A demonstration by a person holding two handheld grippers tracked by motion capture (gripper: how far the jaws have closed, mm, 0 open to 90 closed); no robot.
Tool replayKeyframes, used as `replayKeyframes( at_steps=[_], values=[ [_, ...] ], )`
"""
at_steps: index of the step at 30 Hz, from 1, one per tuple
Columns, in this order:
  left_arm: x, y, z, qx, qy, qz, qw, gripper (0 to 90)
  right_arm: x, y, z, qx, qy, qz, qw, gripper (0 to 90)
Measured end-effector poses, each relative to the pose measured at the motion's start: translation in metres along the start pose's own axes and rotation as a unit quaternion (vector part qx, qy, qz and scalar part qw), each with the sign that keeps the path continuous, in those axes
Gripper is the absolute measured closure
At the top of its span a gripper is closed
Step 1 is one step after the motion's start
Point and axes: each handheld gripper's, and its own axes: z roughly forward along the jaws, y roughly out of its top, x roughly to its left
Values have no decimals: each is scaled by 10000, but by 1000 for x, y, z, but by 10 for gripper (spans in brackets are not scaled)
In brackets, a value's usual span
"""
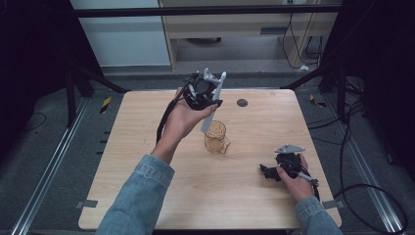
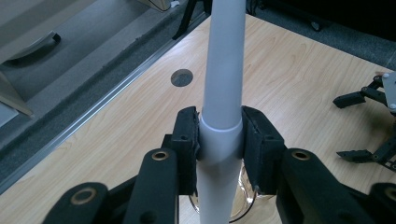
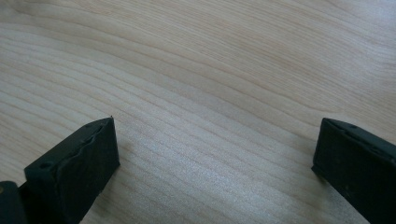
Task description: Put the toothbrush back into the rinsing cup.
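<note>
I am watching the left gripper (image 1: 208, 100) from the high view: the left hand (image 1: 183, 117) is holding it raised over the far middle of the wooden table (image 1: 147, 122), and it is clamping a pale grey rod (image 1: 212, 110). In the left gripper view the rod (image 2: 224, 74) is passing straight up between the two black jaws, and both pads (image 2: 187, 135) are pressing on its sides at a ridge where the rod widens, so the jaws are closed tight on it. The rod is slanting down from the gripper, and its lower end is reaching the mouth of an amber glass cup (image 1: 215, 137) standing near the table's centre; I cannot tell whether the tip is touching the glass. In the left gripper view the clear rim of that cup (image 2: 245, 200) is showing just below the jaws, behind the rod.

The right gripper (image 1: 271, 172) is resting low near the right front of the table, held by the right hand (image 1: 296, 181), well apart from the cup. In the right gripper view its jaws are standing wide apart with bare wood grain (image 3: 210, 93) between them, gripping nothing. A dark round hole (image 1: 242, 103) is sitting in the tabletop beyond the cup.
</note>
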Motion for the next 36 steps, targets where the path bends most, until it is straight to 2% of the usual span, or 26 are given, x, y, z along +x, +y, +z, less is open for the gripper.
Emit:
replayKeyframes(
  at_steps=[10, 22, 25, 29, 36],
  values=[
    [0, 1, 2, -28, -1, 3, 10000, 678, 0, 0, 0, -1, 4, -7, 10000, 3],
    [-1, 2, 14, -188, 7, 12, 9998, 678, 0, 0, 0, 6, 2, -4, 10000, 3],
    [0, -1, 19, -287, 18, -30, 9996, 678, 1, 0, -1, 27, 26, 55, 10000, 3],
    [0, -5, 23, -323, 1, -55, 9995, 678, 0, 0, 0, 2, -2, -15, 10000, 3],
    [0, -13, 30, -390, -5, -99, 9992, 678, 0, 0, -1, 22, 27, 49, 10000, 3]
  ],
)
